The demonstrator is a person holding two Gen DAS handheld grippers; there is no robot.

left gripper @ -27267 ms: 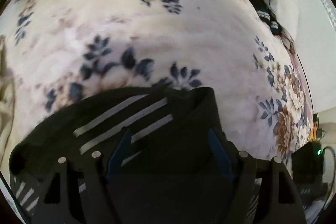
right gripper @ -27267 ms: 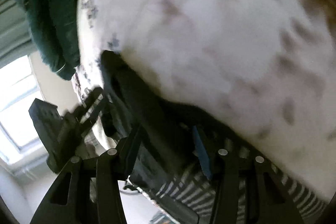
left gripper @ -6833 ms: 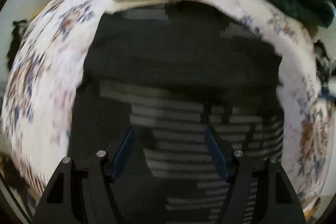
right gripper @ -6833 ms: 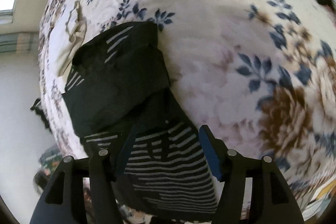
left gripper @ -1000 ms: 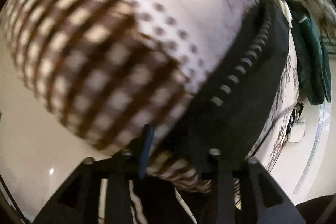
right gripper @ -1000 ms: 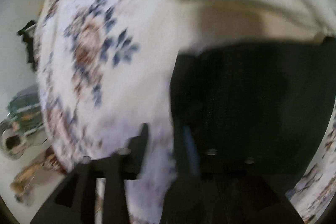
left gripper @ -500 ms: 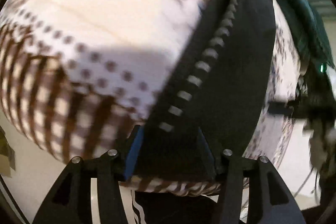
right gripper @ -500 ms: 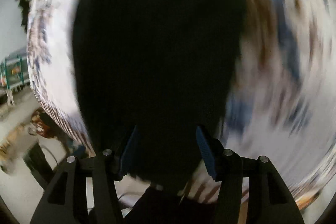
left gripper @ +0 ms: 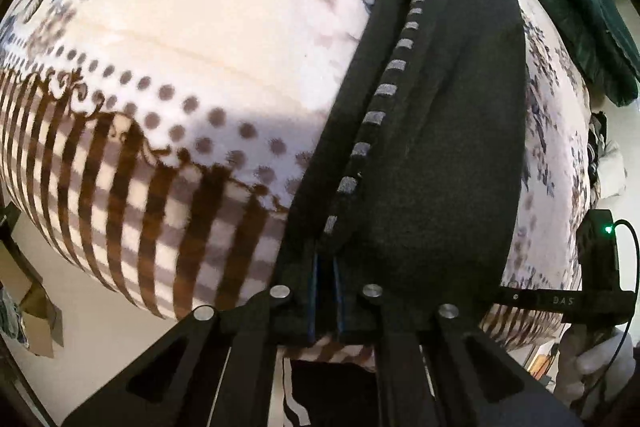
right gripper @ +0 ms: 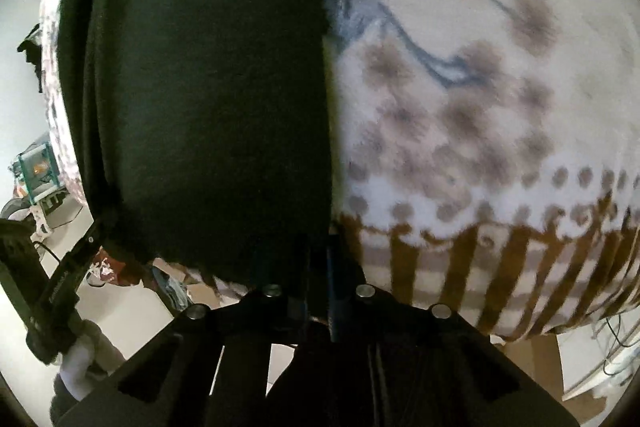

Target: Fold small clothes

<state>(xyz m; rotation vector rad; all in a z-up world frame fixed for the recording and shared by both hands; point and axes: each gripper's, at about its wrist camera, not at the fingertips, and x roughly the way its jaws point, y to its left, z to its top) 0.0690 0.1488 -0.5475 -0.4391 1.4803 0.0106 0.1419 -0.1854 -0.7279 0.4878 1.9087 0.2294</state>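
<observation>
Black knit, the garment (left gripper: 440,131) lies folded on the floral blanket (left gripper: 192,39) at the bed's near edge. You have both jaws just closed: left gripper (left gripper: 325,301) pinches its near-left corner, right gripper (right gripper: 316,287) its near-right. Lift both evenly, keeping the hem taut. One garment, two grippers.

garment (left gripper: 440,131): matt black knit cloth | blanket (left gripper: 200,39): soft fuzzy fleece | left gripper (left gripper: 325,301): matt black plastic
</observation>
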